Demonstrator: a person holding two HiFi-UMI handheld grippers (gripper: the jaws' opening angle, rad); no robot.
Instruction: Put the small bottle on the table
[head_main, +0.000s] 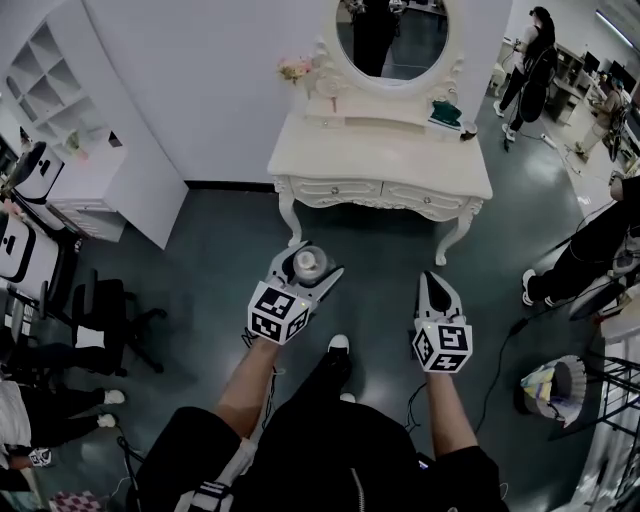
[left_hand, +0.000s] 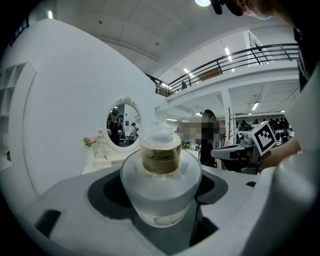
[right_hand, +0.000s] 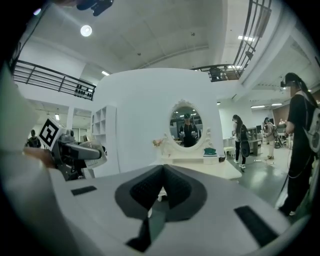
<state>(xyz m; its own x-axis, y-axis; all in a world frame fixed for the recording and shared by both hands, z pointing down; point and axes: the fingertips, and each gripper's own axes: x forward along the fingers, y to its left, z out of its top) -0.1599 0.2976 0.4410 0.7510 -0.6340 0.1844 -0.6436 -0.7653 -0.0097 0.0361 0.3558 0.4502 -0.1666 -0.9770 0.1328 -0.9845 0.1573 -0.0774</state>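
Observation:
The small bottle (head_main: 309, 264), frosted glass with a pale cap, sits upright between the jaws of my left gripper (head_main: 312, 260), which is shut on it. In the left gripper view the bottle (left_hand: 161, 170) fills the middle, and both pads press its round body. My right gripper (head_main: 437, 284) is held level beside it to the right, shut with nothing in it; its tips meet in the right gripper view (right_hand: 163, 166). The white dressing table (head_main: 380, 160) stands ahead of both grippers across a stretch of dark floor, also in the right gripper view (right_hand: 220, 169).
An oval mirror (head_main: 392, 35), pink flowers (head_main: 295, 70) and a teal item (head_main: 446, 112) are at the back of the tabletop. A white shelf unit (head_main: 70, 110) and black chairs (head_main: 100, 310) stand at the left. People (head_main: 530, 60) stand at the right, with a cable on the floor.

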